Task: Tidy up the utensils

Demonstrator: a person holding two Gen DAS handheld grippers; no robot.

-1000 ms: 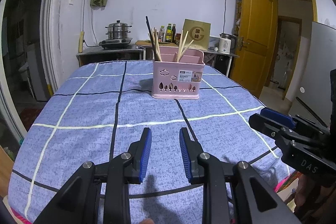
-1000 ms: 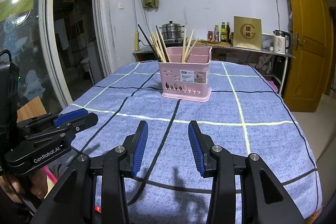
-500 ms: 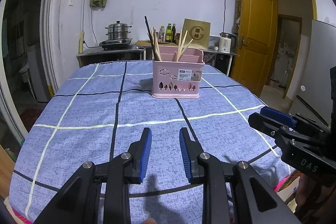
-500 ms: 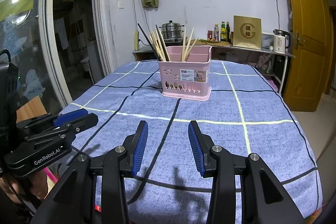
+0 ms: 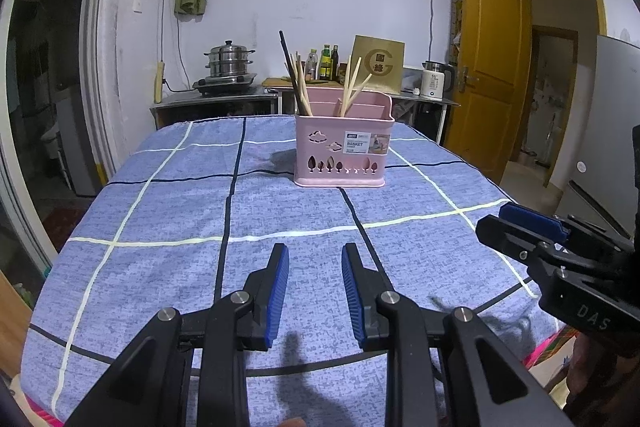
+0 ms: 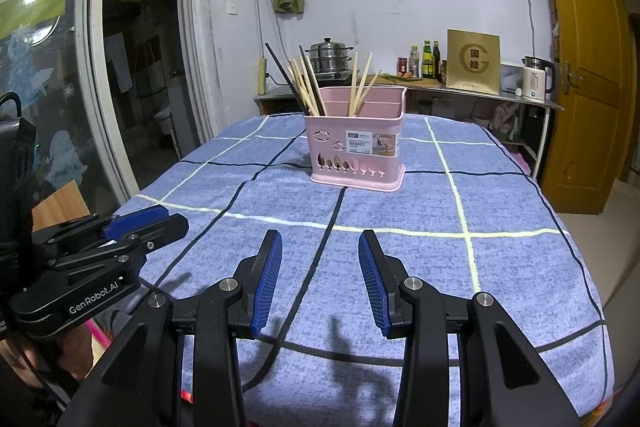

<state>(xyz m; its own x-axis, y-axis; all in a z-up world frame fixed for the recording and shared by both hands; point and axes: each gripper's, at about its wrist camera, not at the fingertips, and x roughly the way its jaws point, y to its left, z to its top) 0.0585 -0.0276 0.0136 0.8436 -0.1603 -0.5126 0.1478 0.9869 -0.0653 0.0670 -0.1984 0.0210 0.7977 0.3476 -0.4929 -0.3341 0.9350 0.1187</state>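
Note:
A pink utensil basket (image 5: pixel 340 155) (image 6: pixel 356 155) stands upright on the far half of the blue checked tablecloth (image 5: pixel 280 211) (image 6: pixel 400 211). Wooden chopsticks (image 5: pixel 301 85) (image 6: pixel 306 83) and a dark stick lean in its left compartment. A few more wooden chopsticks (image 5: pixel 354 85) (image 6: pixel 362 81) lean in the middle one. My left gripper (image 5: pixel 314 259) hovers over the near part of the table, open, with nothing between its blue pads. My right gripper (image 6: pixel 320 247) hovers beside it, open wider and also empty. Each gripper shows at the edge of the other's view.
Behind the table a counter carries a steel steamer pot (image 5: pixel 229 61), bottles (image 6: pixel 427 59), a gold box (image 6: pixel 473 67) and a white kettle (image 5: pixel 434 85). A yellow door (image 5: pixel 486 83) stands open on the right. A glass sliding door (image 6: pixel 48 75) lies to the left.

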